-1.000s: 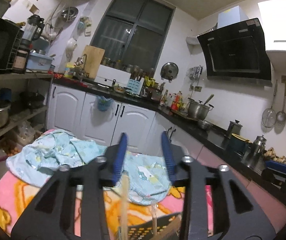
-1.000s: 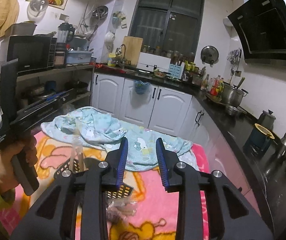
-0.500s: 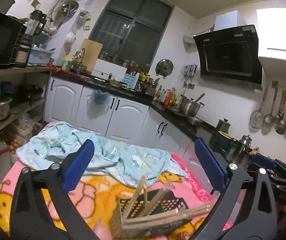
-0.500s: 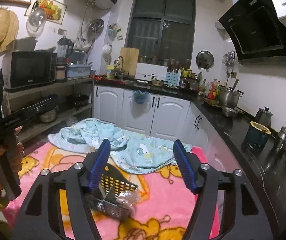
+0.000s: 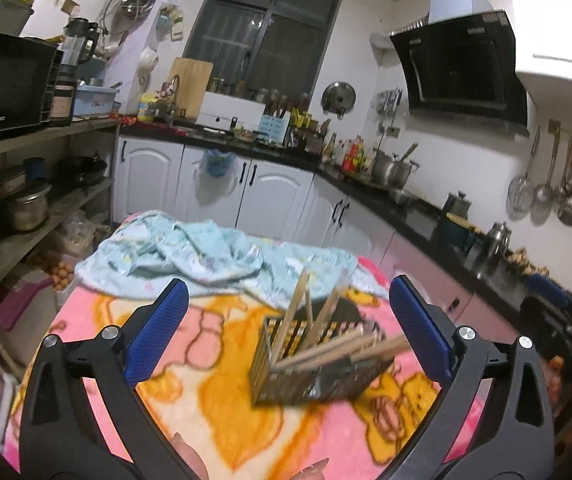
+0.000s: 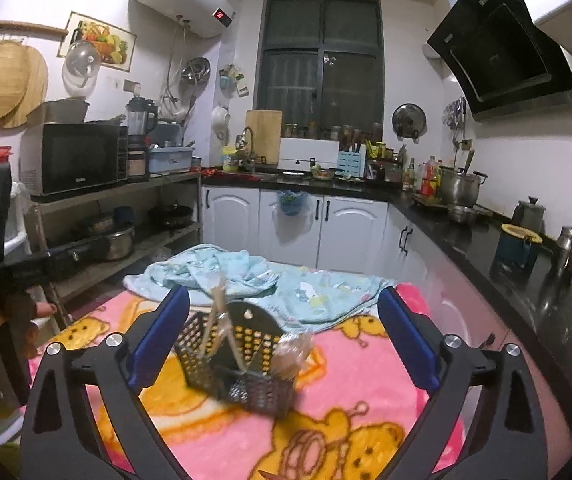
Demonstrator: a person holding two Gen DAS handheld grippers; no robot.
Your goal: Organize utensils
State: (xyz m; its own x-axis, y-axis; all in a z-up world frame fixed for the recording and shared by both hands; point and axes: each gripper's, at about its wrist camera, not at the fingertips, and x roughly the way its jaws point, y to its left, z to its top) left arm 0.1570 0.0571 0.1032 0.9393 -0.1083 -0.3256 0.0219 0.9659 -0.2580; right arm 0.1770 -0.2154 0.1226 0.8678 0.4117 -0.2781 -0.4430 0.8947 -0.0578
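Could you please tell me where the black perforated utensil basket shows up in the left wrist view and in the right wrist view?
Left wrist view: the utensil basket sits lower centre-right on the pink blanket, chopsticks leaning out of it.
Right wrist view: it sits lower centre, slightly left, on the blanket.
Shared landmark: the light blue cloth bunched just behind the basket in both views.

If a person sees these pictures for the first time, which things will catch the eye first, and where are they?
First comes the dark perforated utensil basket with wooden chopsticks sticking out, standing in the middle of the bright pink cartoon blanket. The left gripper and the right gripper frame it from the near side, jaws wide open and empty. Behind it lies a crumpled light blue cloth, before the white kitchen cabinets.
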